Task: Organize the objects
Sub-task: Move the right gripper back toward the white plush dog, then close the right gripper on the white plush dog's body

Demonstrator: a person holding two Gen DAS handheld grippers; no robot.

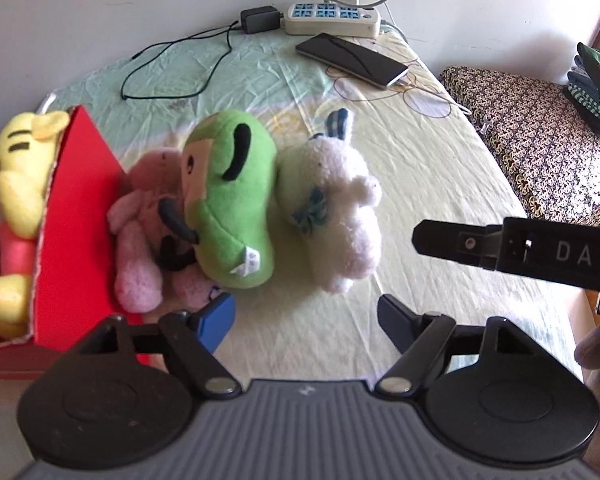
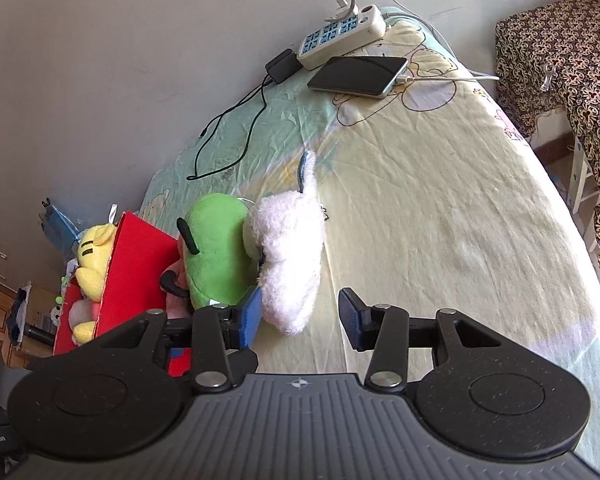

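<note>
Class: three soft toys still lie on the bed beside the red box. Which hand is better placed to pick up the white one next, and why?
Right. Its tongs stand open right at the white toy. The left tongs are also open but sit nearer the green toy.

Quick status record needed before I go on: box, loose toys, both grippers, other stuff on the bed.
box: red box, open, at the bed's left edge
in box: yellow plush
loose toys: pink plush, green plush, white plush, bunched together beside the box
left gripper: open, empty, near the green plush
right gripper: open, empty, at the white plush
far end: phone, power strip, adapter
</note>
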